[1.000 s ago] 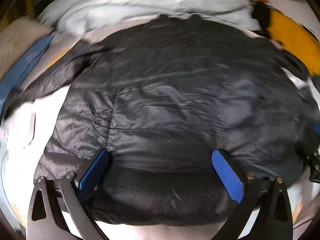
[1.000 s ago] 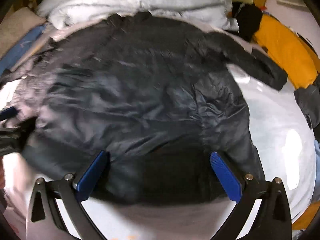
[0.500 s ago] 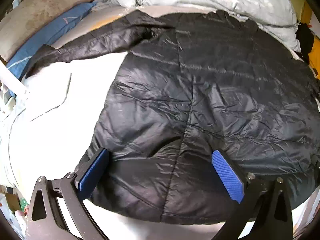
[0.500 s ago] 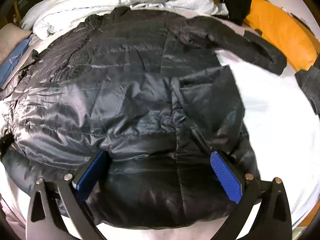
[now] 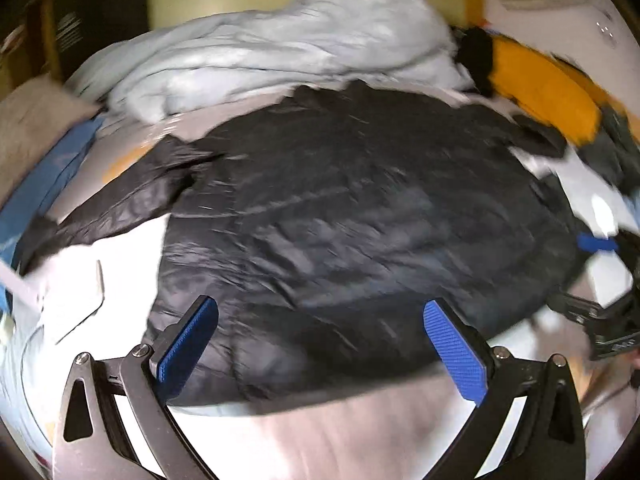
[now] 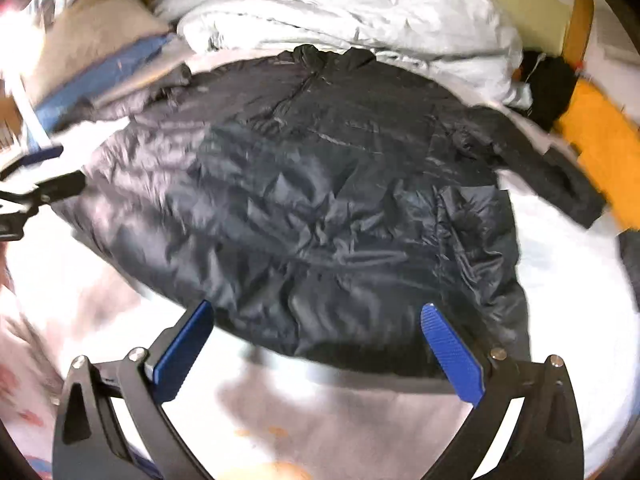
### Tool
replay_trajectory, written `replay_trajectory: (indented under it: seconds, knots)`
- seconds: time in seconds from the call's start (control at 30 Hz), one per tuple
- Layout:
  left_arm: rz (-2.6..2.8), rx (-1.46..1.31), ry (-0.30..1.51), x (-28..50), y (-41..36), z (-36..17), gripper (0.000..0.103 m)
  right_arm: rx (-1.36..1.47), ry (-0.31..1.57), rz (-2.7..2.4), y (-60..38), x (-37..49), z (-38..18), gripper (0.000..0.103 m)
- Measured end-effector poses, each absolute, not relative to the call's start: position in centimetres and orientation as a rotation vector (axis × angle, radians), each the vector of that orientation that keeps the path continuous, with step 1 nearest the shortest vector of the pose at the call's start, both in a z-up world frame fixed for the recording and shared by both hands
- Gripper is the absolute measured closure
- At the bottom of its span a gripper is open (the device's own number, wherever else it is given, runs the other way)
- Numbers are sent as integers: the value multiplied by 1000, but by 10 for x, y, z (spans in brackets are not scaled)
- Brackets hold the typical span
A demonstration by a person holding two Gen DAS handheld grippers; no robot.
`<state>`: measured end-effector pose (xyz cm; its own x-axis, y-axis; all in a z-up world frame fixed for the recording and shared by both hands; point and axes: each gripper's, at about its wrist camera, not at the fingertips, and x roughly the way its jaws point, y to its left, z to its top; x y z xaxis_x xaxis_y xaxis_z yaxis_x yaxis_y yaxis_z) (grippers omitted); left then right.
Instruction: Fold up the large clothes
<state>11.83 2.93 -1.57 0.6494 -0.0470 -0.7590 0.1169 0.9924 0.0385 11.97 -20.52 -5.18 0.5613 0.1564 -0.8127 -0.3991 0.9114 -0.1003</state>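
Item 1: black puffer jacket (image 6: 320,208), which we see spread flat on the white bed sheet (image 6: 568,280), collar toward the far end, hem nearest us; one sleeve (image 6: 552,172) runs out to the right, the other (image 5: 116,208) to the left. Item 2: our left gripper (image 5: 320,344), fingers wide apart w/ nothing between the blue pads (image 5: 188,340), hovering just above the hem, left-hand part of the jacket. Item 3: our right gripper (image 6: 316,348), fingers likewise spread and empty, over the hem's right-hand part; its tip also shows at the right edge of the left view. Item 4: pale grey duvet (image 6: 360,12), bunched just behind the collar. Item 5: orange cloth (image 6: 600,148) at far right, w/ a black bundle (image 6: 548,84) touching it. Item 6: blue pillow (image 5: 48,176) at far left, beige one (image 6: 92,36) beside it. Both views blurred; we can't tell finer detail.
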Motion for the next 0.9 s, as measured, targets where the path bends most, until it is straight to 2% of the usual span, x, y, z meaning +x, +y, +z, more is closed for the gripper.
replay_trajectory:
  seconds: [0.13,0.47,0.57,0.73,0.8,0.83,0.87,0.9]
  knots:
    - [-97,97,912,109,15,-30,1,-451,883,313,-185,102,-63,0]
    - [-5,353,954,106,-8,-72,1,-657,869,117,-180,115,-92,0]
    - [100,408,967,119,-3,-87,0,-625,857,100,-191,124,-92,0]
    - [206,264,973,137,28,-87,0,-490,890,16,-221,145,-84,0]
    - [244,267,948,136,35,-84,6,-473,867,-26,-232,146,-78,21]
    - [251,253,945,135,39,-82,23,-466,875,-17,-235,149,-77,51]
    - [242,226,951,133,43,-80,50,-448,890,2,-238,150,-76,65]
    - [227,194,957,130,46,-78,63,-402,905,28,-243,150,-73,68]
